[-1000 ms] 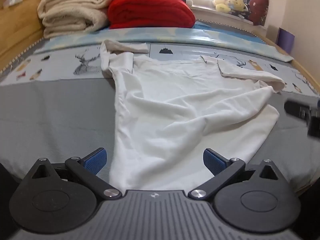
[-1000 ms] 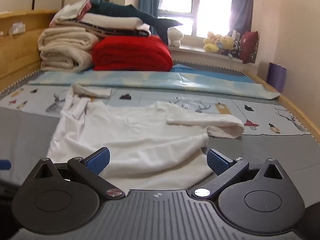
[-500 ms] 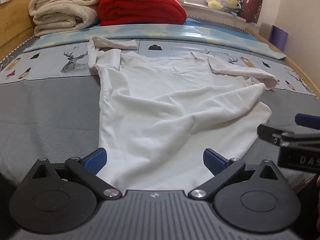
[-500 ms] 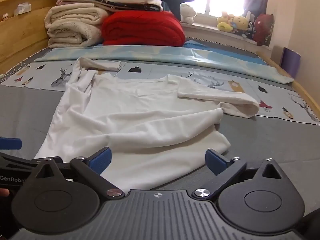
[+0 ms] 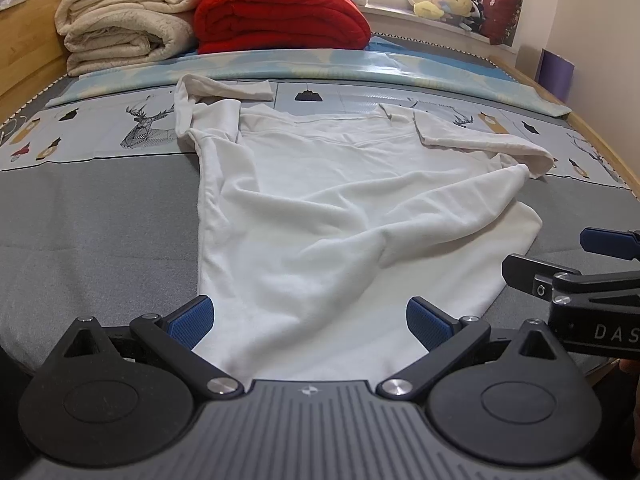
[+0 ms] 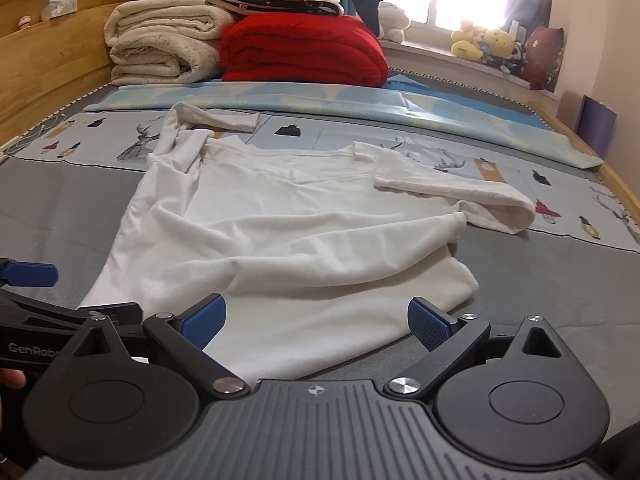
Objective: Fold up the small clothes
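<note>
A white long-sleeved shirt (image 5: pixel 340 216) (image 6: pixel 288 236) lies rumpled on the grey bed cover, hem nearest me and collar toward the far side. One sleeve is bent near the collar at the left (image 5: pixel 224 88); the other is folded across at the right (image 6: pixel 460 192). My left gripper (image 5: pixel 308 318) stands open just over the hem's left part, nothing between its blue pads. My right gripper (image 6: pixel 316 322) is open too, over the hem's right part. Each gripper shows at the edge of the other's view: the right gripper (image 5: pixel 600 264), the left gripper (image 6: pixel 28 280).
Folded cream blankets (image 5: pixel 124 28) and a red blanket (image 5: pixel 280 16) are stacked at the bed's far end, behind a light blue folded sheet (image 5: pixel 320 68). A wooden headboard (image 6: pixel 48 48) runs along the left. Soft toys (image 6: pixel 492 44) sit on the window sill.
Both grippers have moved forward and lower toward the shirt's hem, and closer to each other. The shirt has not moved. Both stay open.
</note>
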